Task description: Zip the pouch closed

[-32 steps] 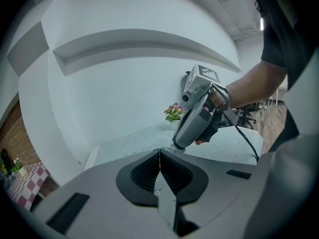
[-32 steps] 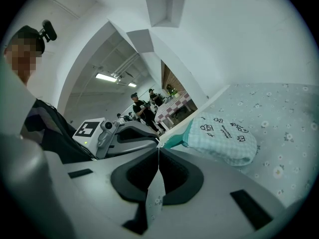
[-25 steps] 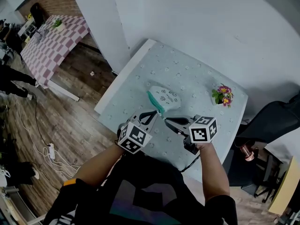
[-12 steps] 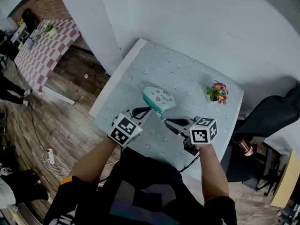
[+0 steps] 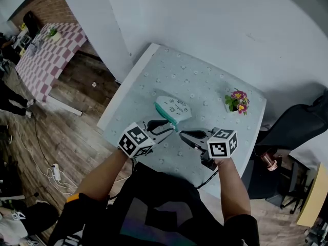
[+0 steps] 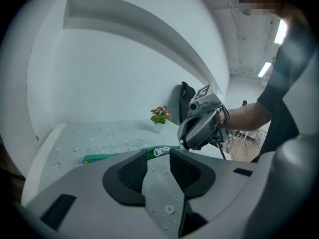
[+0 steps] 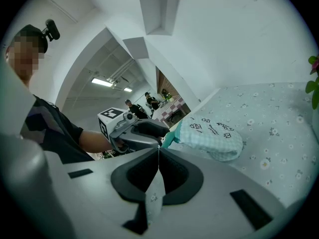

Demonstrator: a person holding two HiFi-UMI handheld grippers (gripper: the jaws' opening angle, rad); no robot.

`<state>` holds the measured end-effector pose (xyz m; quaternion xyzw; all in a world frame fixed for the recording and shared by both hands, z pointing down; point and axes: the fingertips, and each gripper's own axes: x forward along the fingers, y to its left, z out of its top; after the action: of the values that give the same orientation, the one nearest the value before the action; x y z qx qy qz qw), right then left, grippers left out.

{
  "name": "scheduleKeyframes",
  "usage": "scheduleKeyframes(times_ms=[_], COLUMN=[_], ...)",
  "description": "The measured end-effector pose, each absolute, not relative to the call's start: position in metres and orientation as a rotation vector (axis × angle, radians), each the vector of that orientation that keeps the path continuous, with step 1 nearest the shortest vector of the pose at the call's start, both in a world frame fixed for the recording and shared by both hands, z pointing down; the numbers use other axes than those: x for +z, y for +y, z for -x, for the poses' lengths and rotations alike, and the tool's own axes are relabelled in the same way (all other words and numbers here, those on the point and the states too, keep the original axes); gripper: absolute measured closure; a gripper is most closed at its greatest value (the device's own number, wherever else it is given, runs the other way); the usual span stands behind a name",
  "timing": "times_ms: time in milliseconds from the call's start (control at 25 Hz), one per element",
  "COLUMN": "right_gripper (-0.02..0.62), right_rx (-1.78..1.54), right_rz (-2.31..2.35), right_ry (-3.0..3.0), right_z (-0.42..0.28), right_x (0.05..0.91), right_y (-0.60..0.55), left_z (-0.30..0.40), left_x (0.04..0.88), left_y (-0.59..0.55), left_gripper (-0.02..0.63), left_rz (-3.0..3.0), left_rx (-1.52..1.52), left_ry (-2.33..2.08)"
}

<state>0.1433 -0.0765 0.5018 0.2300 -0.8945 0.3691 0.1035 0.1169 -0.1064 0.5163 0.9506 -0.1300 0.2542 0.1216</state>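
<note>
Head view: pale checked fabric pouch with teal zip edge (image 5: 174, 106) lying mid-tabletop (image 5: 205, 78). Left gripper (image 6: 158, 156) jaws just opened, released, small silver zip pull (image 6: 162, 151) unpinched at their tips; right gripper (image 7: 158, 149) jaws clenched by the teal end. Zip run judged still to do, closure unreadable.

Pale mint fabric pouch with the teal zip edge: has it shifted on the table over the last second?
No. The pale mint fabric pouch lies as far from the potted flowers as before, on the same side.
</note>
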Motion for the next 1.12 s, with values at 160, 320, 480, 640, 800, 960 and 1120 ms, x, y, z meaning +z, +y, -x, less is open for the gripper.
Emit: scheduleKeyframes(times_ms=[160, 320, 480, 640, 800, 960, 1120], right_gripper=[0.574, 0.574, 0.574, 0.574, 0.574, 0.574, 0.574], right_rx=[1.089, 1.083, 1.078, 1.071, 1.071, 1.064, 1.063], right_rz=[-0.662, -0.668, -0.681, -0.688, -0.695, -0.687, -0.689], right_ry=[-2.638, -2.635, -2.626, -2.614, -2.612, -2.620, -2.620], right_z=[-0.1421, -0.1439, -0.1466, -0.1472, -0.1479, -0.1445, -0.1432], right_x=[0.5012, 0.5017, 0.5040, 0.5054, 0.5051, 0.5043, 0.5037], right_y=[-0.0750, -0.0748, -0.0745, -0.0739, -0.0750, -0.0762, -0.0763], left_z=[-0.1236, -0.1244, -0.1231, -0.1193, -0.1194, -0.1225, -0.1220], left_x=[0.5199, 0.5192, 0.5172, 0.5138, 0.5104, 0.5141, 0.5162], left_y=[-0.1009, -0.1009, -0.0989, -0.1001, -0.0977, -0.0941, -0.0966], left_gripper=[0.457, 0.457, 0.495, 0.538, 0.572, 0.575, 0.592], left_rz=[-2.743, -2.727, -2.725, -2.727, -2.731, -2.738, -2.742], left_rx=[0.741, 0.725, 0.705, 0.692, 0.679, 0.694, 0.713], left_ry=[-0.313, -0.309, -0.305, -0.323, -0.311, -0.299, -0.329])
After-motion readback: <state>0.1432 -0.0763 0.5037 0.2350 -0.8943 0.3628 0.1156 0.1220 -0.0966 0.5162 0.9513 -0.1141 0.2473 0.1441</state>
